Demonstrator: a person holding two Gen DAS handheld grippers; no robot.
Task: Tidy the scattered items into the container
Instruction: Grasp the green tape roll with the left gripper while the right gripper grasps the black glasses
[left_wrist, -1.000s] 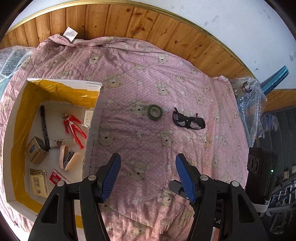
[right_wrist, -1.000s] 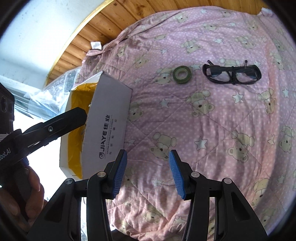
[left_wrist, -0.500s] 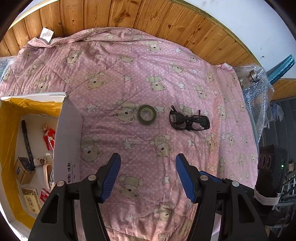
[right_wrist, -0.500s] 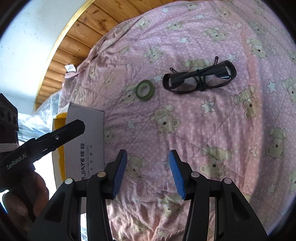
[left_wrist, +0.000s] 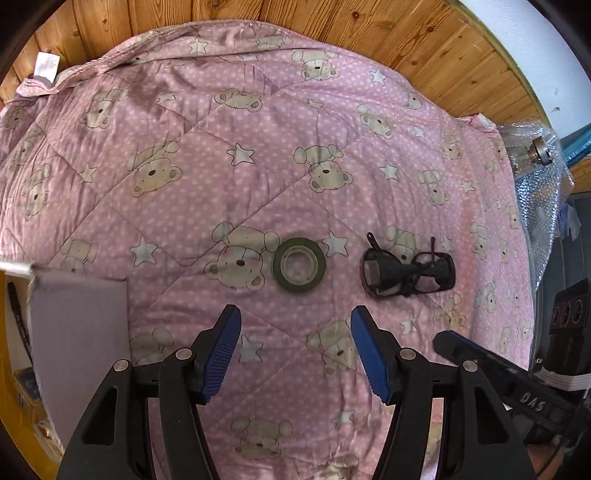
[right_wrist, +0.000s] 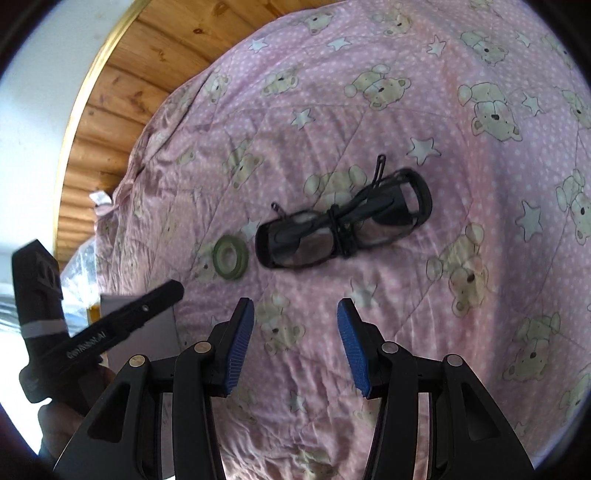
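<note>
Left gripper (left_wrist: 295, 349) and right gripper (right_wrist: 295, 347), jaws released and empty, above bare pink quilt (left_wrist: 258, 166). Ahead, mid-quilt: green tape roll (left_wrist: 299, 264) lying flat, beside folded black glasses (left_wrist: 408, 273). Box (left_wrist: 79, 343) at quilt's left edge.

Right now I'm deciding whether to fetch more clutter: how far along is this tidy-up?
Some items already lie in the box, though only its edge shows here. Nothing is in hand: the left hand-held gripper and right hand-held gripper are both open and empty. Left on the quilt: the green tape roll and the black glasses.
</note>
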